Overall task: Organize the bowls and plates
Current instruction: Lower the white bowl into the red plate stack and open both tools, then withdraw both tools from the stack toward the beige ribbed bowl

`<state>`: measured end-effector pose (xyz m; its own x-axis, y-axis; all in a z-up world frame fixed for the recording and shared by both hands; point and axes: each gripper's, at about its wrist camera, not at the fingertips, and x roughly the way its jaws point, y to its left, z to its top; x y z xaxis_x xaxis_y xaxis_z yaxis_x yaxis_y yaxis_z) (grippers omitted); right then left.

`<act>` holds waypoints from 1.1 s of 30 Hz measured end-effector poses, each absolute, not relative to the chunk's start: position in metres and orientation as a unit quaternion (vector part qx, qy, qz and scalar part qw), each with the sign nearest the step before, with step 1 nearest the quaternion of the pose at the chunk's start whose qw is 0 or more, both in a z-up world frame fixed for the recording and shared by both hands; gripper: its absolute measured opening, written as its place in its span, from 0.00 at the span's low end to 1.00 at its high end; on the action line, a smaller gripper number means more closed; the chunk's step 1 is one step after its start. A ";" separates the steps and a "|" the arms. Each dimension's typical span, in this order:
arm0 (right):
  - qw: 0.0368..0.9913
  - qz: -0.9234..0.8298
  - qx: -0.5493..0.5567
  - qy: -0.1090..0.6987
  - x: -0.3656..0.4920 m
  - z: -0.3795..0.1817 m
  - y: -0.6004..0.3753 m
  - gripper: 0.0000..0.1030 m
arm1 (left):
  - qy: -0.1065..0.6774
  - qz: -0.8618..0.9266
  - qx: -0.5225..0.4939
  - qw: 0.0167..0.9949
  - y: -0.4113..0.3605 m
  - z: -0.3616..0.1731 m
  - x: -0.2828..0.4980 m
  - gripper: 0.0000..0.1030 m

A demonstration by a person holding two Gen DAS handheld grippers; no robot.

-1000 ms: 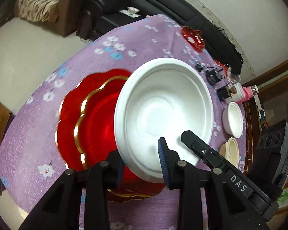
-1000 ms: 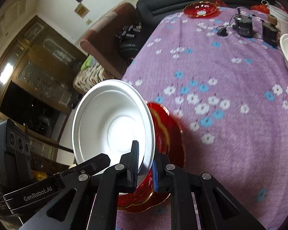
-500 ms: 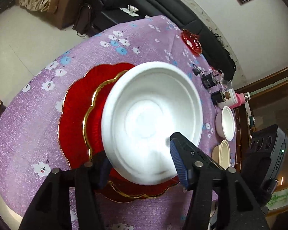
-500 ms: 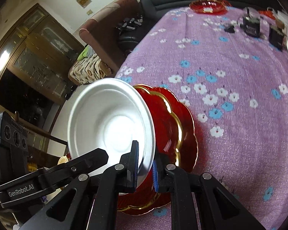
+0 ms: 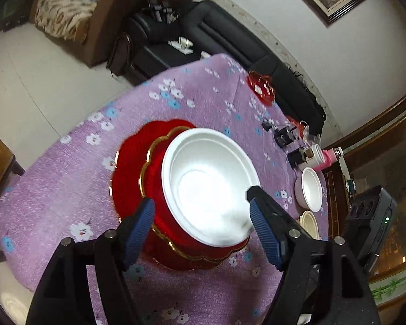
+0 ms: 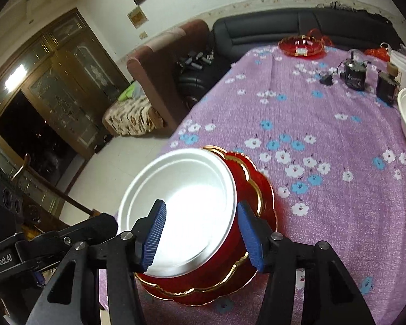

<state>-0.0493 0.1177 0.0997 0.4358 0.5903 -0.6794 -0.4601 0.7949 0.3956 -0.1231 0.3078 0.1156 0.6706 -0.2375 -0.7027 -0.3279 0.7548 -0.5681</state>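
Both jaws opening clear of the white foam bowl (image 5: pixel 208 184), left gripper (image 5: pixel 200 224) and right gripper (image 6: pixel 200 235) straddling it atop the red gold-rimmed plates (image 5: pixel 132 173); it's looking light, crushable, so I'd be pinching its rim gently.

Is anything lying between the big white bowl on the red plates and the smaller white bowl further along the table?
Nothing visible does. Between the big white bowl on the red plates and the smaller white bowl, only bare flowered tablecloth shows. The black gadgets stand beyond that line.
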 end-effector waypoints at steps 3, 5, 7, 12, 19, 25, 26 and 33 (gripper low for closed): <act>0.851 0.314 0.082 0.412 -0.059 0.109 0.109 0.57 | 0.378 0.056 -0.316 0.869 0.301 0.129 -0.138 0.70; 0.859 0.314 0.086 0.396 -0.068 0.115 0.101 0.57 | 0.354 0.089 -0.278 0.889 0.293 0.140 -0.148 0.70; 0.867 0.312 0.094 0.378 -0.079 0.121 0.089 0.58 | 0.319 0.133 -0.228 0.910 0.281 0.153 -0.161 0.76; 0.883 0.299 0.112 0.343 -0.104 0.125 0.063 0.62 | 0.228 0.232 -0.122 0.938 0.243 0.175 -0.192 0.92; 0.905 0.261 0.114 0.315 -0.130 0.117 0.024 0.66 | 0.163 0.294 -0.017 0.942 0.192 0.180 -0.208 1.00; 0.917 0.225 0.133 0.301 -0.139 0.116 -0.017 0.67 | 0.207 0.237 0.016 0.949 0.156 0.171 -0.198 1.00; 0.920 0.219 0.133 0.296 -0.141 0.117 -0.023 0.69 | 0.212 0.230 0.019 0.950 0.151 0.170 -0.198 1.00; 0.936 0.175 0.133 0.274 -0.152 0.121 -0.074 0.73 | 0.234 0.167 0.047 0.957 0.110 0.165 -0.193 1.00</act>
